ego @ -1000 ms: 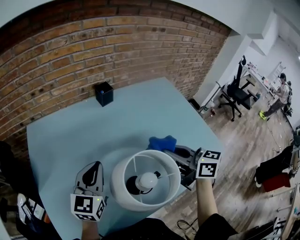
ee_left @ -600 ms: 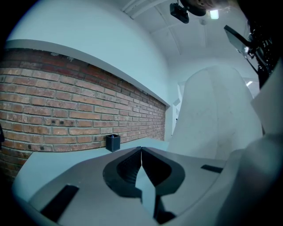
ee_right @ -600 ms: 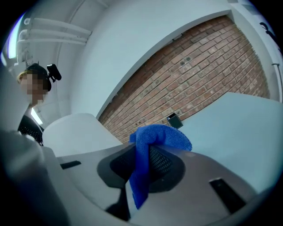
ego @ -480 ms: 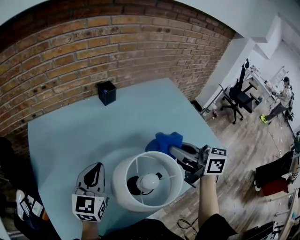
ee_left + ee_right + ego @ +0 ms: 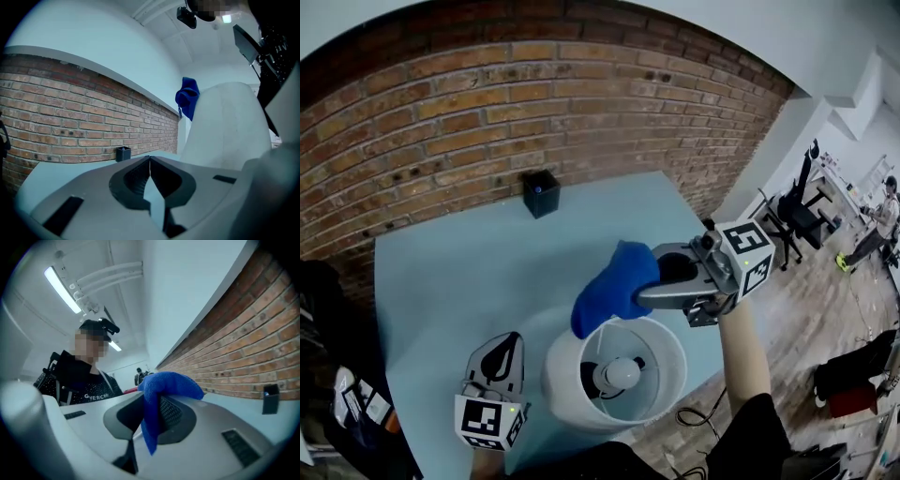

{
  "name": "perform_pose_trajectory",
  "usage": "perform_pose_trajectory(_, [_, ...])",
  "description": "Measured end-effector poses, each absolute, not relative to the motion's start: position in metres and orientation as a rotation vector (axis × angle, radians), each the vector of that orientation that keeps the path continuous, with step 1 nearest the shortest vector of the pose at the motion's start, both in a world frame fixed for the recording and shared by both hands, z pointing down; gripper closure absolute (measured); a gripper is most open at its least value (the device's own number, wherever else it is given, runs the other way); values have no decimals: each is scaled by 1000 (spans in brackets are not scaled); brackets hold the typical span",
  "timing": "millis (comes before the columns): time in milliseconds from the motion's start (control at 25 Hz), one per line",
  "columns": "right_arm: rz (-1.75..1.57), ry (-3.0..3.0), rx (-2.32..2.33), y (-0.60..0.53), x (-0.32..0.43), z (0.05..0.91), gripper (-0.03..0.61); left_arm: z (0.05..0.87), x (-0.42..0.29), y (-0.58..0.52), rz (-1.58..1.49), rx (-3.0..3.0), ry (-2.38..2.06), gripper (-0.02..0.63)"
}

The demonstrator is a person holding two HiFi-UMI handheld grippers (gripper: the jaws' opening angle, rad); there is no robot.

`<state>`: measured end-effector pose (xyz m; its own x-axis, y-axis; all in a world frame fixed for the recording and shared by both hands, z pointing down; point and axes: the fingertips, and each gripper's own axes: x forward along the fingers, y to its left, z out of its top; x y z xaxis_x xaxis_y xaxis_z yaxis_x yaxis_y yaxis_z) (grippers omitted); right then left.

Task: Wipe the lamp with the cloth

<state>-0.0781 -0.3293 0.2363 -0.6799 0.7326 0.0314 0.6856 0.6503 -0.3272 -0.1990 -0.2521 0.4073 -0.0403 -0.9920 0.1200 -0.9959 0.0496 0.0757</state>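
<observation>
Right gripper [image 5: 654,281] [image 5: 149,420]: raised above the table at the far right of the lamp, jaws clamped on the cloth, marker cube turned up toward the head view.

Cloth: bright blue woven cloth [image 5: 612,288] [image 5: 165,386] [image 5: 187,97], bunched, pinched at one end between the right jaws and drooping from them; hangs at the far rim of the lampshade, contact with the rim not clear.

Lamp: white drum-shaped lampshade [image 5: 561,373] [image 5: 225,129], upright near the front edge of the table, open top toward the head view; round white bulb [image 5: 619,373] inside on spokes.

Left gripper [image 5: 507,340] [image 5: 150,160]: low, just beside the lamp on its left, jaws pressed together at the tips with nothing between them, pointed toward the wall.

Table: pale blue flat tabletop [image 5: 450,272], set against the wall.

Box: small black open-topped cube [image 5: 541,193] [image 5: 123,153] [image 5: 270,398], at the far edge of the table by the wall, well apart from the lamp.

Wall: red-brown brick wall [image 5: 487,112] behind the table.

Person: dark top with white lettering and a dark head-mounted rig, visible in the right gripper view behind the jaws.
</observation>
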Motion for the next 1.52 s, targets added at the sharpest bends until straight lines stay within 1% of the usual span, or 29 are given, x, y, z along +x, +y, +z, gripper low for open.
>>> perform_pose_trajectory(120, [427, -2582, -1276, -324, -91, 249, 518, 411, -205, -256, 40, 2055, -2172, 606])
perform_pose_trajectory(560, [426, -2298, -1321, -322, -134, 331, 518, 428, -212, -268, 54, 2018, -2160, 606])
perform_pose_trajectory(760, [416, -2239, -1245, -322, -153, 380, 518, 435, -218, -269, 54, 1993, -2168, 606])
perform_pose_trajectory(1040, [611, -2249, -1033, -346, -161, 414, 518, 434, -205, -276, 39, 2043, -2105, 606])
perform_pose_trajectory(1240, [565, -2371, -788, -371, -145, 392, 518, 443, -200, -276, 61, 2073, -2063, 604])
perform_pose_trajectory(1360, [478, -2477, -633, -377, -129, 346, 518, 444, -199, -276, 86, 2081, -2057, 604])
perform_pose_trajectory(1520, [366, -2645, -390, -367, -100, 266, 518, 440, -204, -275, 69, 2100, -2056, 604])
